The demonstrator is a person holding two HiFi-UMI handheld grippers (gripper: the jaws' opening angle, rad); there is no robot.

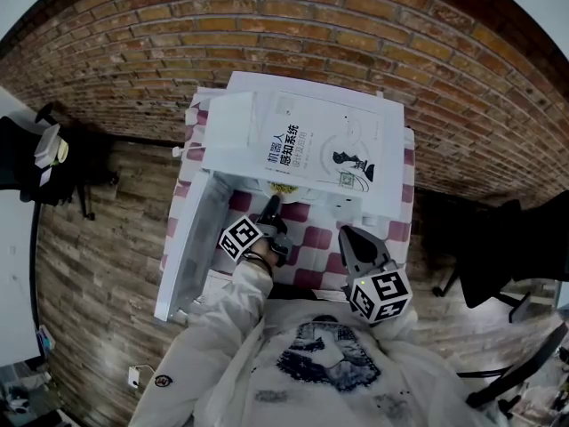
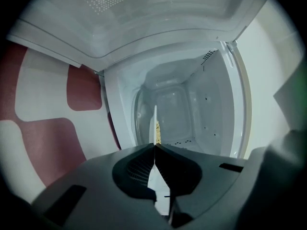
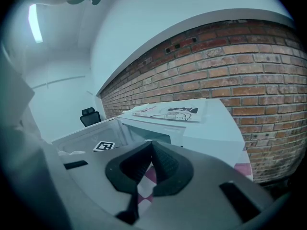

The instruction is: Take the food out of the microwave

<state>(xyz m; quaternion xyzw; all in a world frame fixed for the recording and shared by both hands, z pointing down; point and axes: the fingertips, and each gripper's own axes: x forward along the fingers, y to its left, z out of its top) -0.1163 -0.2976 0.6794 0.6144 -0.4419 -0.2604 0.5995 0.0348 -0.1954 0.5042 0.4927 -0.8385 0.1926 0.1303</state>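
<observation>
The white microwave (image 1: 238, 123) stands on a checked table with its door (image 1: 191, 238) swung open to the left. My left gripper (image 1: 271, 207) reaches into its mouth. In the left gripper view the cavity (image 2: 177, 109) appears rolled, and a thin white plate (image 2: 155, 116) shows edge-on with yellowish food (image 2: 157, 131) on it. The left gripper (image 2: 155, 145) is shut on the plate's near rim. My right gripper (image 1: 351, 240) hangs back near my body, right of the opening. Its tips (image 3: 152, 143) meet with nothing between them.
A large printed sheet (image 1: 320, 149) lies on top of the microwave. The red-and-white checked cloth (image 1: 311, 238) covers the table below the opening. A brick wall (image 1: 267, 25) runs behind. A black office chair (image 1: 498, 247) stands at the right.
</observation>
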